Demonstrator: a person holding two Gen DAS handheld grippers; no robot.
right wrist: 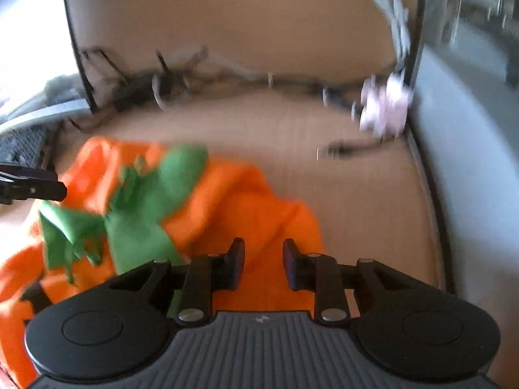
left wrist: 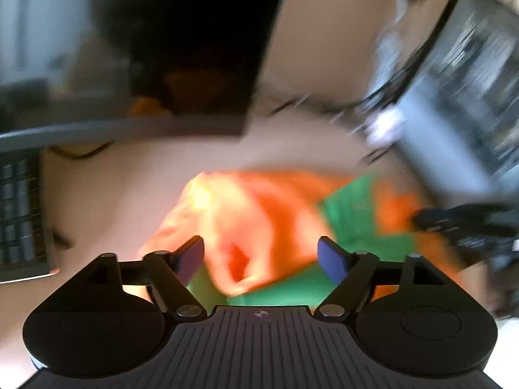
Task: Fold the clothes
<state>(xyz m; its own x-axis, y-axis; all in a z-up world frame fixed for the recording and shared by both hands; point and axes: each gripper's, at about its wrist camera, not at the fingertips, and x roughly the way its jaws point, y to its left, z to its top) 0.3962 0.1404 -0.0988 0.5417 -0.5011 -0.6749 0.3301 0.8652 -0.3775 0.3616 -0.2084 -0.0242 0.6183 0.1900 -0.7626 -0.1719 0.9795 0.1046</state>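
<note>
An orange and green garment (left wrist: 259, 214) lies crumpled on a tan tabletop; both views are motion-blurred. My left gripper (left wrist: 261, 256) is open, its fingers spread wide just above the garment's near orange fold. My right gripper (right wrist: 263, 264) is open with a narrower gap, over the garment's orange edge (right wrist: 246, 201). Nothing is between either pair of fingers. The right gripper's tip shows at the right of the left wrist view (left wrist: 454, 220), at the garment's edge. The left gripper's tip shows at the left of the right wrist view (right wrist: 32, 184).
A dark keyboard (left wrist: 19, 214) lies at the table's left. A dark monitor (left wrist: 194, 42) stands behind it. Tangled cables (right wrist: 181, 74) and a pale pink object (right wrist: 386, 107) lie along the far edge by a tan backboard (right wrist: 243, 16). A grey surface (right wrist: 470, 162) borders the right.
</note>
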